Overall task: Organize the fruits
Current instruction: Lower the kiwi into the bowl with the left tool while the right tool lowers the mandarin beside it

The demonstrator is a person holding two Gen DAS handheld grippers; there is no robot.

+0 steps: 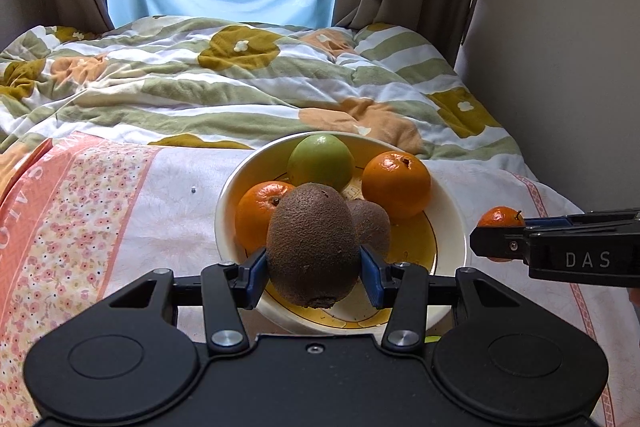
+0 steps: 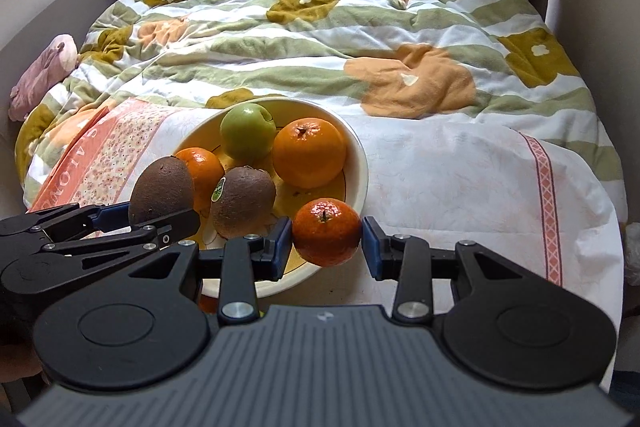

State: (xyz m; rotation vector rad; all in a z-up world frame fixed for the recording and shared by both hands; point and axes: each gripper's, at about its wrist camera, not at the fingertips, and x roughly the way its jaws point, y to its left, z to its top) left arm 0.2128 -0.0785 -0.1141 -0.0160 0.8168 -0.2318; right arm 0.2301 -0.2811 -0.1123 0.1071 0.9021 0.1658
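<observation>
A cream bowl (image 1: 224,211) with a yellow inside sits on the cloth-covered bed. In it lie a green apple (image 1: 320,161), a large orange (image 1: 396,185), a smaller mandarin (image 1: 258,213) and a kiwi (image 1: 372,227). Over the bowl's near side, my left gripper (image 1: 314,267) is shut on a second brown kiwi (image 1: 312,239). The right gripper (image 2: 326,241) is shut on a small mandarin (image 2: 326,227), stem up, above the bowl's near right rim (image 2: 360,163). In the right wrist view the left gripper (image 2: 160,217) and its kiwi (image 2: 162,191) show at the left.
A white cloth with a pink floral border (image 2: 460,183) lies under the bowl. Behind it is a rumpled green, white and orange duvet (image 2: 320,47). A pink soft toy (image 2: 44,71) lies at the bed's far left. A wall (image 1: 560,27) runs along the right side.
</observation>
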